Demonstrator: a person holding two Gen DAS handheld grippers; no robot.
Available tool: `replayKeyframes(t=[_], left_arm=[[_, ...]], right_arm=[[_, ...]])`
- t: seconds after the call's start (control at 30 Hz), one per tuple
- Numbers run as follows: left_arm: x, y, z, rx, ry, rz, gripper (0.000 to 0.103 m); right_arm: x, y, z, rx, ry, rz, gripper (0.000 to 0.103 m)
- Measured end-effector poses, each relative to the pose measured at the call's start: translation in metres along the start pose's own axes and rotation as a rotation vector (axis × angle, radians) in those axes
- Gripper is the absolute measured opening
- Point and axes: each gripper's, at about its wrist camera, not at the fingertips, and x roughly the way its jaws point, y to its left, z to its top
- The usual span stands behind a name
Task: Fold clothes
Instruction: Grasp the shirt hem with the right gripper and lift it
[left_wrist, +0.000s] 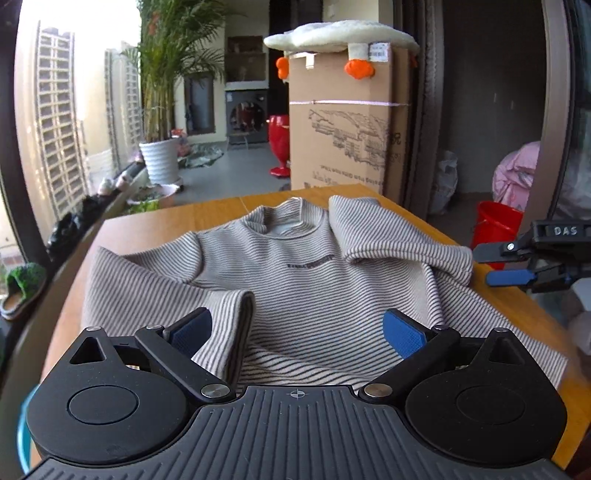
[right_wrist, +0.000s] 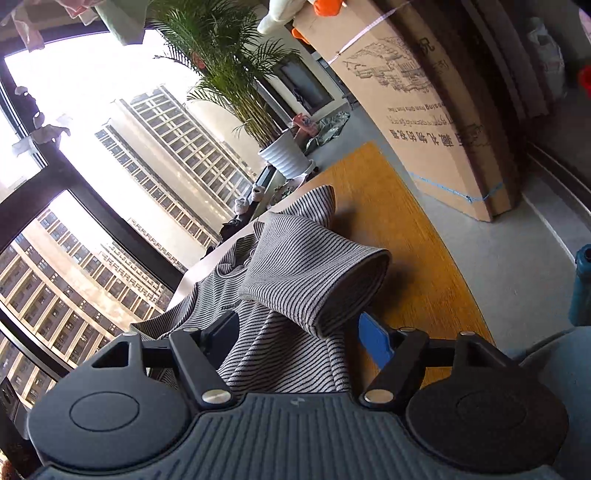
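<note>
Grey-striped knit sweater (left_wrist: 295, 280) lies collar toward twelve o'clock on the orange wooden table (left_wrist: 155, 225). Left gripper (left_wrist: 297, 332) gapes wide and empty over its hem. Right gripper (right_wrist: 299, 332), half-parted and gripping nothing, straddles the folded sleeve cuff (right_wrist: 343, 291).

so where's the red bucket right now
In the left wrist view the red bucket stands on the floor at the right, beyond the wooden table, just behind the right gripper.

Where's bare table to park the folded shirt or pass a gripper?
Free: the wooden table strip between the striped shirt collar and the cardboard box; also the strip at the shirt's right, beside the folded-in sleeve. Crowded: the middle and the near edge, covered by the shirt, with both grippers over it.
</note>
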Motion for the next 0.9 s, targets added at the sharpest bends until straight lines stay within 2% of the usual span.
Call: replayKeyframes(t=[0.03,0.1,0.13,0.17,0.3,0.33,0.37,0.47,0.53,0.7,0.9], left_arm=[[0.002,0.01,0.001,-0.082,0.002,-0.083,0.102],[0.006,0.023,0.001,-0.169,-0.003,-0.176,0.103],[0.01,0.031,0.0,-0.196,-0.007,-0.219,0.103],[0.013,0.038,-0.001,-0.207,-0.008,-0.246,0.103],[0.03,0.059,-0.003,-0.262,0.005,-0.325,0.103],[0.033,0.063,-0.002,-0.287,0.007,-0.337,0.103],[0.036,0.067,-0.003,-0.314,0.002,-0.355,0.103],[0.038,0.078,-0.01,-0.374,-0.048,-0.425,0.103],[0.033,0.085,-0.013,-0.405,-0.073,-0.451,0.103],[0.015,0.096,-0.017,-0.468,-0.117,-0.502,0.103],[0.013,0.092,-0.016,-0.453,-0.096,-0.483,0.103]], right_arm=[[0.004,-0.002,-0.001,0.019,-0.005,-0.029,0.066],[0.013,-0.001,0.0,0.032,-0.019,-0.075,0.065],[0.018,0.002,0.001,0.03,-0.022,-0.086,0.061],[0.023,0.004,0.002,0.029,-0.024,-0.098,0.055],[0.046,0.024,0.015,-0.027,-0.038,-0.143,0.043],[0.051,0.029,0.02,-0.04,-0.039,-0.158,0.032],[0.056,0.034,0.025,-0.055,-0.039,-0.179,0.014],[0.055,0.055,0.049,-0.136,-0.066,-0.244,0.005],[0.045,0.071,0.066,-0.212,-0.1,-0.282,0.004],[0.012,0.117,0.117,-0.42,-0.215,-0.452,0.004],[-0.008,0.18,0.148,-0.601,-0.316,-0.573,0.004]])
